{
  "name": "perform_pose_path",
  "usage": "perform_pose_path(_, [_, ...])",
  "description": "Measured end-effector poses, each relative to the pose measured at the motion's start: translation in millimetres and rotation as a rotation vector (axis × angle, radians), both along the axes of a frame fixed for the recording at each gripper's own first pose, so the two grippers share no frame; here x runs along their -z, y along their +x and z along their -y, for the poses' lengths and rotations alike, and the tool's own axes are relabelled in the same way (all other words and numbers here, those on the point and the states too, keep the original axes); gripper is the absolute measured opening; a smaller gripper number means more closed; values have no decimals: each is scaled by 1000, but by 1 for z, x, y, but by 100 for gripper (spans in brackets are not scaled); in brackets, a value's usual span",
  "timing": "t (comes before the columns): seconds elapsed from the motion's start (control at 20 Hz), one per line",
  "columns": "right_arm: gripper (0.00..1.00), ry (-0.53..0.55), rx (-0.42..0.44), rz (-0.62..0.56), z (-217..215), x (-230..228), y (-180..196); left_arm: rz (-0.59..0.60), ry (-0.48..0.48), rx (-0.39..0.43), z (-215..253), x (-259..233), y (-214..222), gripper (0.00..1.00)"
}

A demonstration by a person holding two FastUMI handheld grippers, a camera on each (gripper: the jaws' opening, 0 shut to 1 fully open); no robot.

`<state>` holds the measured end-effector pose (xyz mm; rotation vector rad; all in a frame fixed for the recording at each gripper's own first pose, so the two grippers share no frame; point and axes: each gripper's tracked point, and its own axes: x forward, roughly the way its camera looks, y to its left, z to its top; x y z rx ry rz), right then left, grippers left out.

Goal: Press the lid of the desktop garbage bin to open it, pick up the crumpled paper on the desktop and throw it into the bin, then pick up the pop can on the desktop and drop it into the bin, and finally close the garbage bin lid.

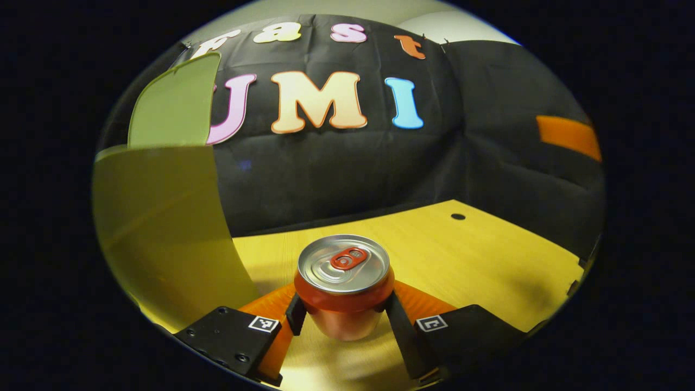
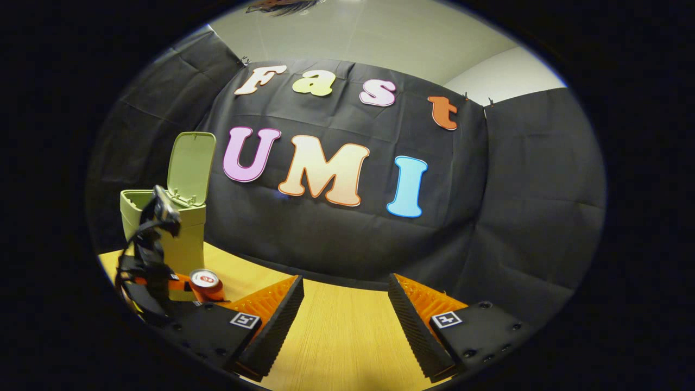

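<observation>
An orange pop can (image 1: pixel 343 288) with a silver top stands upright between the fingers of my left gripper (image 1: pixel 345 316). Both fingers press on its sides, so the gripper is shut on it. I cannot tell whether the can rests on the wooden table (image 1: pixel 488 260) or hangs just above it. Close on the left is the light green bin (image 1: pixel 163 228), its lid (image 1: pixel 174 103) standing open and upright. In the right gripper view the bin (image 2: pixel 190 244), the can (image 2: pixel 206 282) and the left gripper (image 2: pixel 149 260) sit at the far left. My right gripper (image 2: pixel 345 280) is open and holds nothing.
A small round hole (image 1: pixel 457 216) marks the tabletop toward the back right. The table's right edge (image 1: pixel 575 271) meets the black cloth wall. An orange patch (image 1: pixel 567 136) hangs on the wall at the right.
</observation>
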<state>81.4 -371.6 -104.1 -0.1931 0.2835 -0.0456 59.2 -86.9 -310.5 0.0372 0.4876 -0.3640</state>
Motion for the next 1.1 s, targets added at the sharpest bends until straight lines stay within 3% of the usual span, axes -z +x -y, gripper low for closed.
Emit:
perform_pose_path(0.2, [98,-22,23,16,5,-14,1,65,6,39,1,-58,3,76])
perform_pose_path(0.45, [98,19,44,37,4,-36,-5,100,-72,28,-6,-128,4,76])
perform_pose_path(0.65, [98,10,60,54,5,-48,-4,147,-88,-15,-30,-174,12,75])
perform_pose_path(0.85, [98,23,82,58,5,-49,-4,234,-31,-75,-74,-201,30,75])
perform_pose_path(1.1, [98,24,109,58,-2,-50,-7,240,19,-203,-141,-185,47,75])
